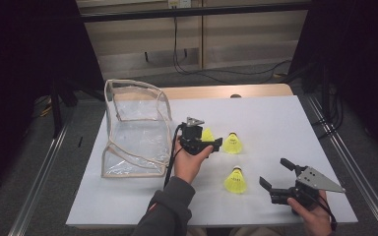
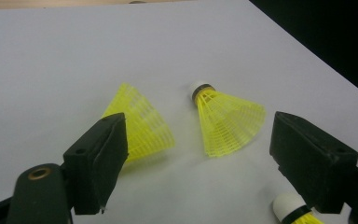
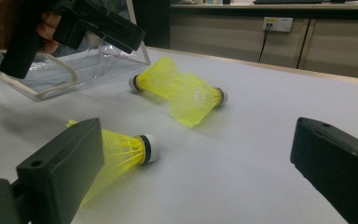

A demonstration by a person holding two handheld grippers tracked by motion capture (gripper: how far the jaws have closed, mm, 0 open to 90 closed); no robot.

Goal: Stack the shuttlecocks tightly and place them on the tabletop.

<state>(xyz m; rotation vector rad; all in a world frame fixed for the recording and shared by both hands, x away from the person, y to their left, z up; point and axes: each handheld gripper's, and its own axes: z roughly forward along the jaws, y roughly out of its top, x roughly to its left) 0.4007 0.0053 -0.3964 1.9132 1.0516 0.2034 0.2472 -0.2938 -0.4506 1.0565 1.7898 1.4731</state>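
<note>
Three yellow plastic shuttlecocks lie on the white table. My left gripper [image 1: 207,140] hovers open over the left one [image 1: 207,133], beside the middle one [image 1: 232,143]. In the left gripper view the open gripper [image 2: 198,128] frames two shuttlecocks, one [image 2: 142,123] by the left jaw and one [image 2: 226,119] between the jaws, untouched. The white cork of a third shuttlecock [image 2: 291,207] peeks out at the bottom right. My right gripper [image 1: 274,172] stands open to the right of the near shuttlecock [image 1: 235,181]. Its own view has that shuttlecock [image 3: 121,151] beside the left jaw of the open right gripper [image 3: 198,130].
A clear plastic bag [image 1: 135,128] with beige trim stands open at the table's left, just behind the left hand [image 1: 189,164]. The white table [image 1: 275,118] is bare at the back right. Wooden panels and cables lie beyond its far edge.
</note>
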